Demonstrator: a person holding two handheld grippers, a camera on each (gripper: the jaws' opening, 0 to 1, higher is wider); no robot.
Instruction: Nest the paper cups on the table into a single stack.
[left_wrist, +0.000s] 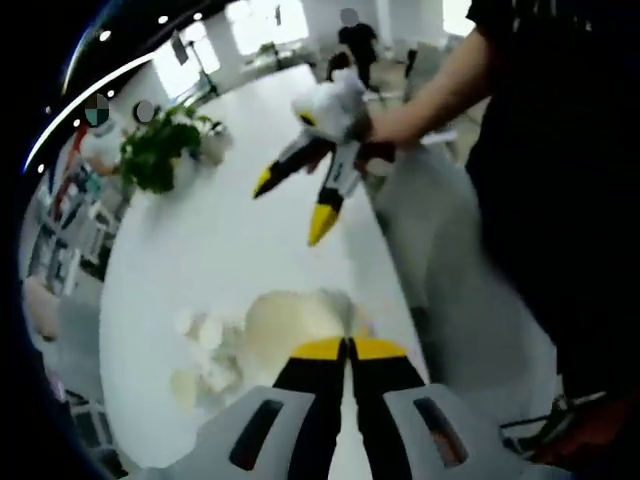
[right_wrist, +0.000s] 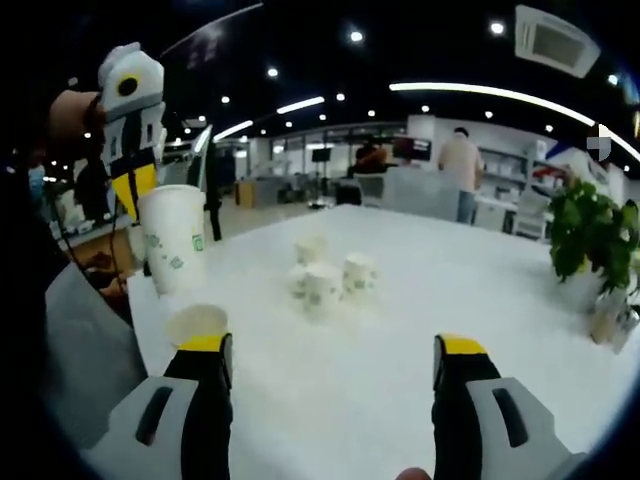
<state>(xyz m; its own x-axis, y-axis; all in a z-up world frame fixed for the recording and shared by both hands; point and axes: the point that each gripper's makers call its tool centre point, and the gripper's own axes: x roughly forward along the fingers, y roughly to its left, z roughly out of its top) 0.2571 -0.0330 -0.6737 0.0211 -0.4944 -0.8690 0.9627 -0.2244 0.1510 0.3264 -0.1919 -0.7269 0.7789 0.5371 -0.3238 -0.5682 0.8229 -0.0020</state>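
My left gripper (left_wrist: 347, 347) is shut on the rim of a tall white paper cup (left_wrist: 292, 320). In the right gripper view that left gripper (right_wrist: 140, 195) hangs at the upper left, holding the paper cup (right_wrist: 175, 240) upright above the table edge. My right gripper (right_wrist: 332, 345) is open with nothing between its jaws. A short cup (right_wrist: 197, 325) stands mouth up just beyond its left jaw. Several small cups (right_wrist: 322, 285) cluster mid-table. In the left gripper view a hand holds the right gripper (left_wrist: 293, 203) open above the table, and loose cups (left_wrist: 200, 335) look blurred.
The white table (right_wrist: 450, 290) runs far back. A potted plant (right_wrist: 590, 235) stands at its right side, also the plant (left_wrist: 160, 150) near the far left end. A person's dark torso (left_wrist: 560, 180) stands by the table's edge. People stand in the background.
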